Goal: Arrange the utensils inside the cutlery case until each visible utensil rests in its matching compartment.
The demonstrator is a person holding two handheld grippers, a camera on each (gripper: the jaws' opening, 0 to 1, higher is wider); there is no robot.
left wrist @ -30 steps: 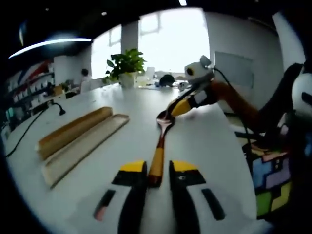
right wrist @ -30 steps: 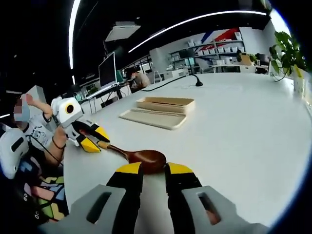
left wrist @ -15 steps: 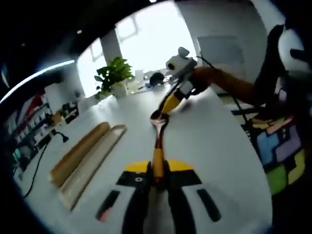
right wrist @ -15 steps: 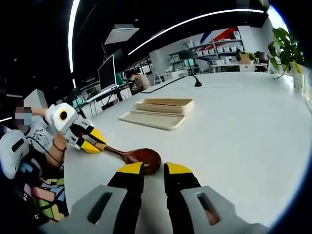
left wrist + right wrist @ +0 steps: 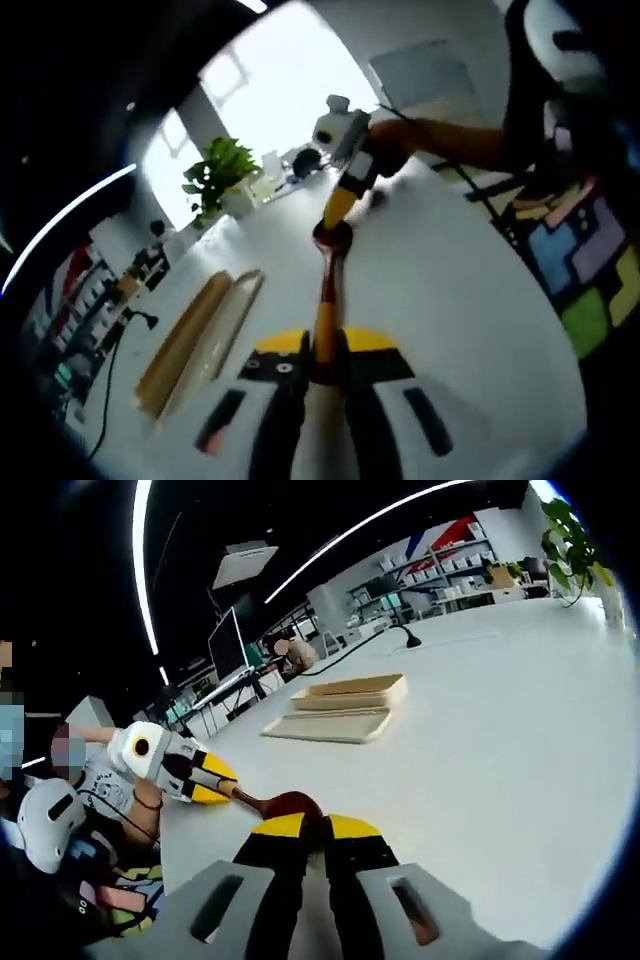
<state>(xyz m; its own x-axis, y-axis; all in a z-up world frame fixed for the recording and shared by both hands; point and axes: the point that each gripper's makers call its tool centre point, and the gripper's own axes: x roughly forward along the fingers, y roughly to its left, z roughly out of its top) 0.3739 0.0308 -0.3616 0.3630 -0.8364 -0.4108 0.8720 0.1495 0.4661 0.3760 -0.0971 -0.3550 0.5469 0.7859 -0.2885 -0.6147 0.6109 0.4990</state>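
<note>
Since a second ago the spoon (image 5: 327,290) has come up off the white table (image 5: 430,300) and both grippers have closed in on it, the right one having drawn its jaws together over the bowl. The table takes up most of both views, wide and bare. On it, well apart from the spoon, lies the wooden cutlery case (image 5: 352,692) with its lid (image 5: 326,725) flat just beside it; in the left gripper view the pair sits off to the left as two long strips. A potted plant (image 5: 216,172) stands at the far edge of the table. The wooden spoon is held between the two grippers: the left gripper (image 5: 322,352) has its yellow-tipped jaws clamped on the end of the handle, and the right gripper (image 5: 309,831) has its jaws pressed close on the dark bowl, though the bowl is mostly hidden behind them, so the grip there looks firm rather than certain. A person's hand (image 5: 150,800) shows behind the left gripper in the right gripper view.
</note>
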